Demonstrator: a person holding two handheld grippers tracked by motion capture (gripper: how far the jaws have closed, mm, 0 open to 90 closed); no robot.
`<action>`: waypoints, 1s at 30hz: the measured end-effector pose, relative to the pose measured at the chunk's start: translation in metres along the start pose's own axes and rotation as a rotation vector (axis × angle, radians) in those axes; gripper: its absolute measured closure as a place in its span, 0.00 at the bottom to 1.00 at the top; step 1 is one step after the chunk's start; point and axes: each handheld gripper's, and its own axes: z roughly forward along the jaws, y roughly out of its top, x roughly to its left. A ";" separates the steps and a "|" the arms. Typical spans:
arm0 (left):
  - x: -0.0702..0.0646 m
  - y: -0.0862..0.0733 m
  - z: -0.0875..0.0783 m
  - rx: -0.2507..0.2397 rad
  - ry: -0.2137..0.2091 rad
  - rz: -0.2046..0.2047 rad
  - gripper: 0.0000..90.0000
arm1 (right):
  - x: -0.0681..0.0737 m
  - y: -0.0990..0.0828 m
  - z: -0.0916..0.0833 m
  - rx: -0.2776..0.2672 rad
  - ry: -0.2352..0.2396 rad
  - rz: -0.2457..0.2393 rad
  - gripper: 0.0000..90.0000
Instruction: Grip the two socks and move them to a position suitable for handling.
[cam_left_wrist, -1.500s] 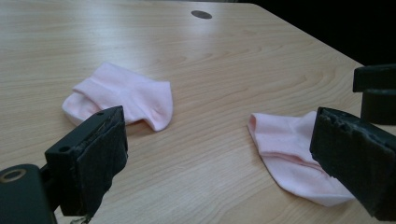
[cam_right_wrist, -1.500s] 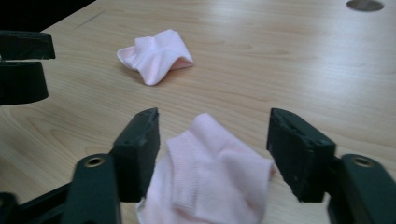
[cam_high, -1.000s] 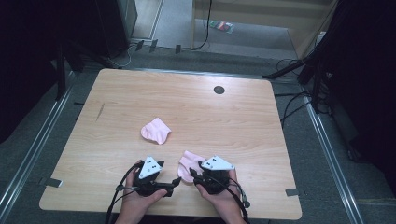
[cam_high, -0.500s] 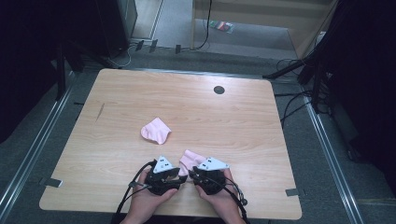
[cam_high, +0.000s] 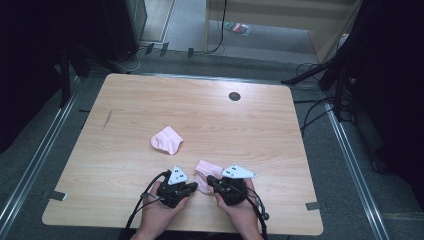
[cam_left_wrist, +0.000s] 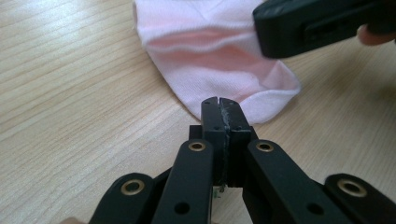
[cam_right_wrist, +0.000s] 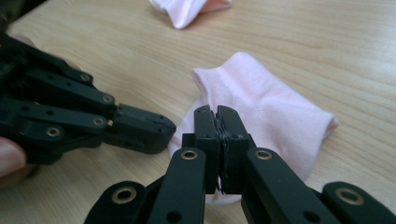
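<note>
High view: two pink socks lie on the wooden counter (cam_high: 125, 125). The far sock (cam_high: 167, 139) sits near the middle, well apart from both tongs. The near sock (cam_high: 206, 175) lies close to the front edge, between the left tongs (cam_high: 191, 187) and the right tongs (cam_high: 211, 181), whose tips point inward at it from either side. A hand holds each tool, coming in from the bottom edge, with a grey plate on top of each and cables trailing toward the person.

Left gripper view: the left tongs (cam_left_wrist: 219, 103) are closed, the two jaws pressed flat together with nothing between them. Their tip sits at the sock's (cam_left_wrist: 210, 60) near edge, just beside or barely touching the fabric; I cannot tell which. The sock spreads ahead of the tip, its cuff opening showing as a darker pink fold. The right tongs (cam_left_wrist: 322, 23) reach in from the upper right, over the sock's far side.

Right gripper view: the right tongs (cam_right_wrist: 218, 114) are likewise closed and hold nothing. Their tip lies over the near sock (cam_right_wrist: 275, 112), which extends ahead and to the right. The left tongs (cam_right_wrist: 140, 128) come in from the left, their tip just beside the sock's edge. The far sock (cam_right_wrist: 191, 9) shows at the top edge.
</note>
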 end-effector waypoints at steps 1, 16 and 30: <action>0.001 0.000 0.000 0.000 -0.003 0.001 1.00 | -0.001 0.001 -0.002 -0.007 -0.003 0.006 0.99; -0.011 0.012 -0.003 -0.110 0.071 -0.048 0.63 | -0.013 0.012 -0.021 -0.084 -0.039 0.087 0.99; -0.017 0.009 0.011 -0.008 0.147 0.066 0.91 | -0.024 0.019 -0.036 -0.125 -0.065 0.118 1.00</action>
